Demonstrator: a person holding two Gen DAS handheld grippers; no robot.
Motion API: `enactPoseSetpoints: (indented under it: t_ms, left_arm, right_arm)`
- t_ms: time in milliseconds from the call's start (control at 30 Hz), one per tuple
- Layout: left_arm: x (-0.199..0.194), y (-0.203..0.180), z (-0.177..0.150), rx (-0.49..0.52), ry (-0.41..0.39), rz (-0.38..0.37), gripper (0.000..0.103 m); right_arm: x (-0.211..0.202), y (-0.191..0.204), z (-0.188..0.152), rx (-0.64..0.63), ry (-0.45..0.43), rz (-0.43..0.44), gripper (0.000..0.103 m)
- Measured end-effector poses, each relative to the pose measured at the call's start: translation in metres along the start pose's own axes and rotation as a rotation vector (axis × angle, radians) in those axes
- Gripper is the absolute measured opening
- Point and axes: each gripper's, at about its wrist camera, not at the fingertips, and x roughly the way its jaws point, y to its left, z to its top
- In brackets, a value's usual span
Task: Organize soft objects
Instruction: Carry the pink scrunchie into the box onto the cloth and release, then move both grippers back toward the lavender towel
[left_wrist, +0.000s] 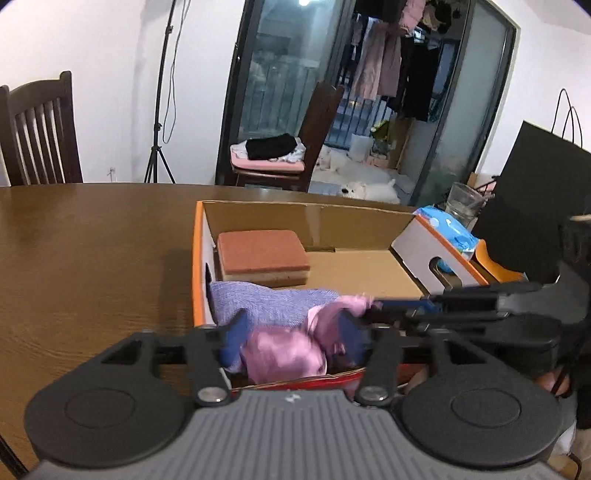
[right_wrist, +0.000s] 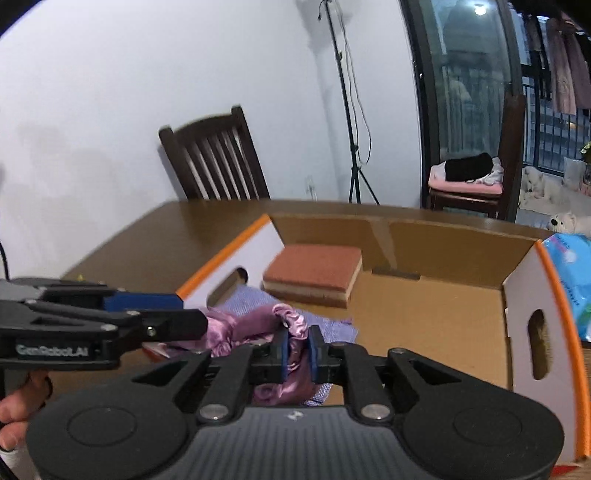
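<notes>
Two grippers over the box (right_wrist: 447, 236): our right gripper (right_wrist: 297, 349) pinches the pink cloth (right_wrist: 258, 325); left gripper (left_wrist: 290, 330) released, so it may snag.

White wall (left_wrist: 110, 55), dark chair (left_wrist: 37, 133) (slatted), glass door (left_wrist: 280, 92).
</notes>
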Motion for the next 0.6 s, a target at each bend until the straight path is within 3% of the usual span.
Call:
enactPoseSetpoints:
  t_ms: [67,167,200,433,600]
  left_arm:
    - [-0.007,0.001,0.000,0.005,-0.020,0.000,0.069]
    - [-0.018,-0.004,0.002,0.030,-0.045,0.023,0.072]
    - [-0.023,-0.005,0.004,0.033,-0.054,0.029,0.072]
    - [-0.076,-0.020,0.003,0.037,-0.131,0.037,0.078]
    - [-0.116,-0.036,-0.010,0.061,-0.165,0.036,0.081]
  right_arm:
    - [0.001,0.001,-0.005,-0.008,0.015,0.001,0.022]
    - [-0.007,0.002,-0.005,-0.007,0.024,0.000,0.040]
    - [-0.014,0.002,-0.003,-0.007,0.015,-0.002,0.042]
    - [-0.091,0.006,0.007,-0.046,-0.093,-0.052,0.046]
    - [-0.157,0.005,-0.003,-0.059,-0.166,-0.107,0.047]
